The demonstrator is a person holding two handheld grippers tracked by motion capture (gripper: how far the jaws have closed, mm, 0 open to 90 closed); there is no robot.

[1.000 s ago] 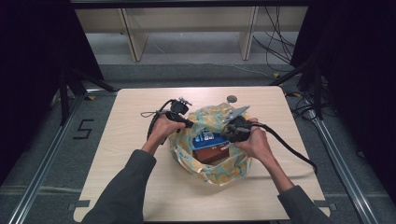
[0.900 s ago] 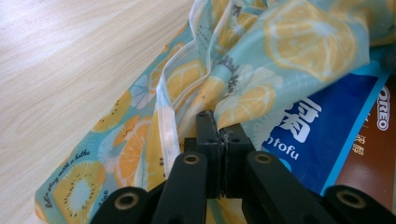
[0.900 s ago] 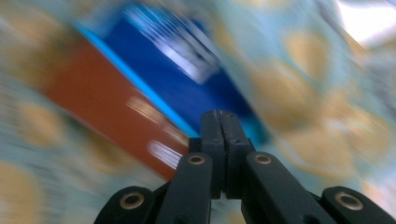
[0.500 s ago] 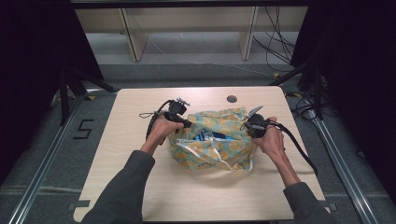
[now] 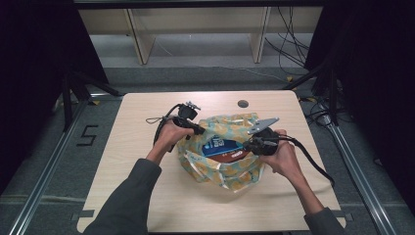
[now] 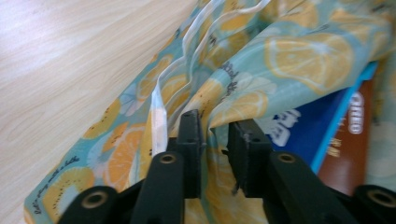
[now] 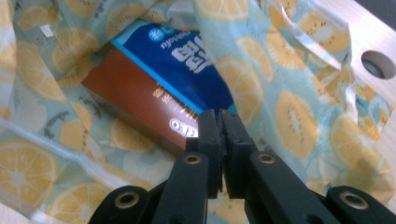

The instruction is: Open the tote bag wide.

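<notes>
The fruit-print bag (image 5: 222, 156) lies on the bench (image 5: 122, 191). The left hand-held gripper (image 6: 215, 140) pinches its rim, and the right hand-held gripper (image 7: 219, 133) is closed on the opposite edge, probably to hold the mouth open around the blue box (image 7: 187, 60).

Teal citrus-print bag (image 5: 220, 169), blue-and-brown box (image 5: 222, 149)

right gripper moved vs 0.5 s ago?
Yes. In the high view the right gripper has come in leftward, away from the table's right edge and farther from the table hole, fingers pinching the fruit-print bag.
</notes>
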